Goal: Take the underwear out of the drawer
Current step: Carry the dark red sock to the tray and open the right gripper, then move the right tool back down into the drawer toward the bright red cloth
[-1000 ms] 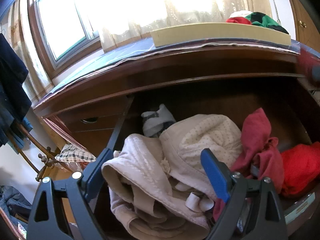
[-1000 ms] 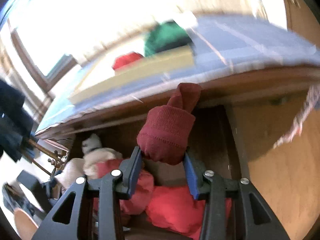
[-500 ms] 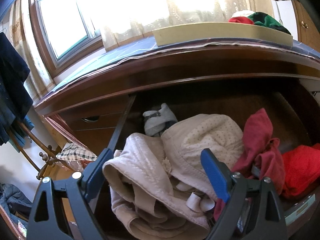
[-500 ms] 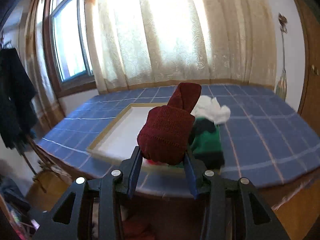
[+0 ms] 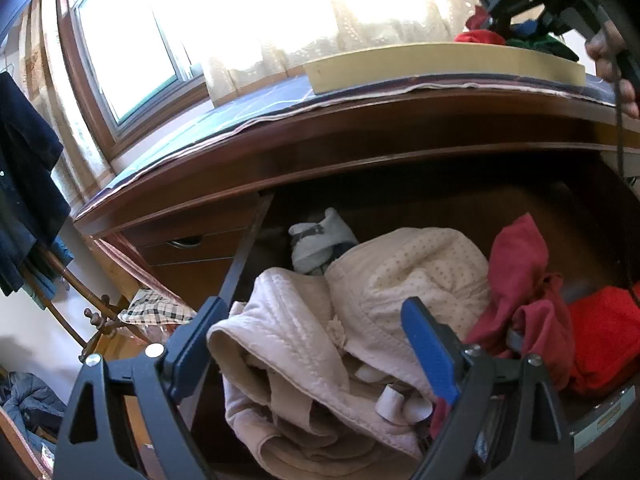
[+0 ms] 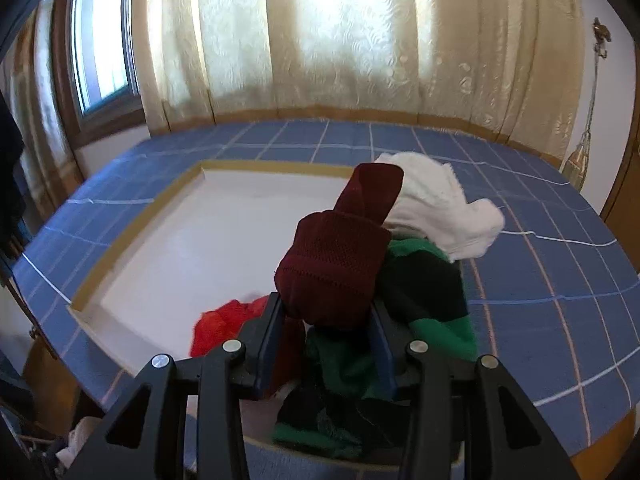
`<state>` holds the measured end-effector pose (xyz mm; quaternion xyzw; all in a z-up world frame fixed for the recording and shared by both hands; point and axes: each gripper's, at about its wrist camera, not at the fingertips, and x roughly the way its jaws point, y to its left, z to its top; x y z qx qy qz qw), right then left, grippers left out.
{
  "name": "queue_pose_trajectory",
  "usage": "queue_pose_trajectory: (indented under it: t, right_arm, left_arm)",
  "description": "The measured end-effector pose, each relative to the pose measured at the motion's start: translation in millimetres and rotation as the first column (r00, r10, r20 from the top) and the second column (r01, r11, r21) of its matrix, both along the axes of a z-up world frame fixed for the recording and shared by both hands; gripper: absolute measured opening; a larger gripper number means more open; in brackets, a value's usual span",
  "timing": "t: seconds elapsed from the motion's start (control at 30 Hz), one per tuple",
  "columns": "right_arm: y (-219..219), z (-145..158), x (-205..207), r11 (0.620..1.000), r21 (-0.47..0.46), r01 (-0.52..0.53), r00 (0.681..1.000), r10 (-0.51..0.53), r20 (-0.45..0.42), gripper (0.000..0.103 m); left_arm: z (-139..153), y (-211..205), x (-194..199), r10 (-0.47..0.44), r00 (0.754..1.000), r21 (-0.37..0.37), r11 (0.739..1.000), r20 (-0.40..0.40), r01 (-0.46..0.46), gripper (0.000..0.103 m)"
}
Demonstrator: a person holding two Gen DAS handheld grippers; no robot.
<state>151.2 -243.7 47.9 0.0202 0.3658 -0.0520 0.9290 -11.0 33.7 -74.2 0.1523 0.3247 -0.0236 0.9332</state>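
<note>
Dark red knitted underwear [image 6: 336,268] is clamped between the pads of the right claw [image 6: 326,344], above the white tray [image 6: 168,256] on the blue tabletop [image 6: 540,272]. The left claw [image 5: 316,344] is held wide, empty, over the cream garments [image 5: 400,280] in the open drawer [image 5: 248,256].

This is looking like a bedroom in a home: daylight is coming through a wood-framed window [image 5: 132,52] and patterned cream curtains [image 6: 360,40] are hanging behind a dark wooden dresser [image 5: 360,136]. A blue checked cloth [image 6: 560,240] is covering its top, its open drawer [image 5: 460,216] is holding crumpled clothing, and dark garments [image 5: 24,200] are hanging on a wooden rack at the left
</note>
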Motion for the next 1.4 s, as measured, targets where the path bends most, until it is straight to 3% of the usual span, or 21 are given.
queue_pose_trajectory:
  t: [0.37,0.6,0.7,0.77,0.8,0.93,1.1,1.27,1.4]
  right_arm:
    - [8,-13,36,0.998,-0.059,0.026,0.994,-0.032,-0.109,0.044]
    - [10,-11,37,0.997,-0.067,0.023,0.993,-0.031,-0.118,0.044]
    - [7,-9,31,0.999,-0.020,0.030,0.995,-0.032,-0.093,0.053]
    - [5,-7,27,1.000,0.023,0.020,0.997,-0.018,-0.081,0.069]
    - [5,-5,25,0.999,0.037,0.017,0.997,-0.014,-0.074,0.071]
    - [7,9,12,0.996,0.084,0.004,1.000,-0.003,-0.012,0.072]
    - [15,38,-20,0.996,0.084,-0.031,0.992,0.021,0.124,0.073]
    - [17,56,-54,0.993,0.110,-0.037,0.966,0.007,0.258,0.086]
    - [14,61,-67,0.988,0.152,-0.037,0.958,-0.008,0.286,0.086]
  left_arm:
    - [1,7,5,-0.004,1.000,-0.042,0.999,-0.027,0.003,0.090]
    - [1,7,9,0.001,0.999,-0.047,0.999,-0.036,-0.003,0.090]
    - [1,6,9,0.004,1.000,-0.040,0.999,-0.027,-0.005,0.090]
    - [1,5,9,0.006,1.000,-0.032,0.999,-0.021,-0.006,0.090]
    - [0,4,8,0.006,1.000,-0.029,1.000,-0.019,-0.006,0.090]
    - [0,3,8,0.015,1.000,-0.020,1.000,-0.016,-0.015,0.089]
    - [0,0,7,0.022,1.000,-0.011,1.000,-0.008,-0.022,0.089]
    - [0,-2,6,0.029,1.000,0.001,1.000,-0.003,-0.029,0.089]
    - [0,-2,6,0.032,0.999,0.003,0.999,0.003,-0.032,0.089]
